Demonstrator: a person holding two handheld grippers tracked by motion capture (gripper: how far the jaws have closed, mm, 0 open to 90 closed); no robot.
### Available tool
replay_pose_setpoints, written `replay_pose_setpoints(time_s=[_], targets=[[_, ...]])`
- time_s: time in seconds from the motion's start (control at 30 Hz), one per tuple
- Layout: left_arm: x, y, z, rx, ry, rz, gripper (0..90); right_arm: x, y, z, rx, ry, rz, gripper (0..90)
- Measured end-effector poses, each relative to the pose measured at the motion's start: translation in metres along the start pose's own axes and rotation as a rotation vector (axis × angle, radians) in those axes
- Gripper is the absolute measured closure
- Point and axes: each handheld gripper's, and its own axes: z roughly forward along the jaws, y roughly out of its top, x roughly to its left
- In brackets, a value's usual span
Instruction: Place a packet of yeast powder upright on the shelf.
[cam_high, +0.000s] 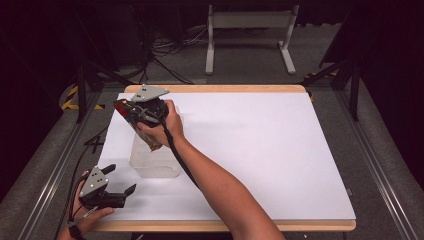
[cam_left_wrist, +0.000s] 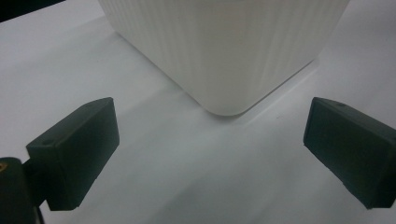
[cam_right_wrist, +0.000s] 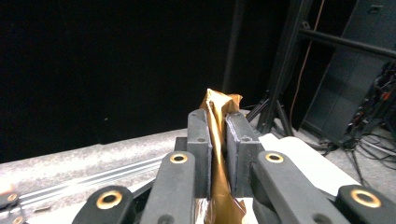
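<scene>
On the white table (cam_high: 260, 150), right tongs (cam_right_wrist: 217, 135) pinch gold wrapper (cam_right_wrist: 219, 105) above ribbed tub (cam_left_wrist: 224, 46); left tongs (cam_left_wrist: 210, 149) spread

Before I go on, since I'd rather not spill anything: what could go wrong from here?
The right tool pinches only a thin fold of the gold wrapper above the translucent white container; it could slip or tear. The left tool is open, clear of the container, so nothing steadies it if bumped.
</scene>
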Motion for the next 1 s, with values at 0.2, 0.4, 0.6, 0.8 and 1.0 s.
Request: replay_pose_setpoints(time_s=[0.2,0.4,0.6,0.8,1.0], targets=[[0.000,0.000,-0.001,0.003,0.005,0.004,4.3,0.007,-0.005,-0.008,-0.013,0.026,-0.017,81.0],[-0.001,0.000,0.000,0.010,0.012,0.009,4.3,0.011,-0.015,-0.027,-0.017,0.063,-0.022,80.1],[-0.002,0.001,0.001,0.017,0.016,0.012,4.3,0.015,-0.022,-0.041,-0.036,0.111,-0.002,78.3],[-0.001,0.000,0.000,0.018,0.017,0.007,4.4,0.027,-0.020,-0.054,-0.006,0.117,-0.024,77.7],[-0.002,0.001,0.000,0.013,0.016,0.013,4.5,0.028,-0.017,-0.062,0.018,0.125,-0.009,81.6]])
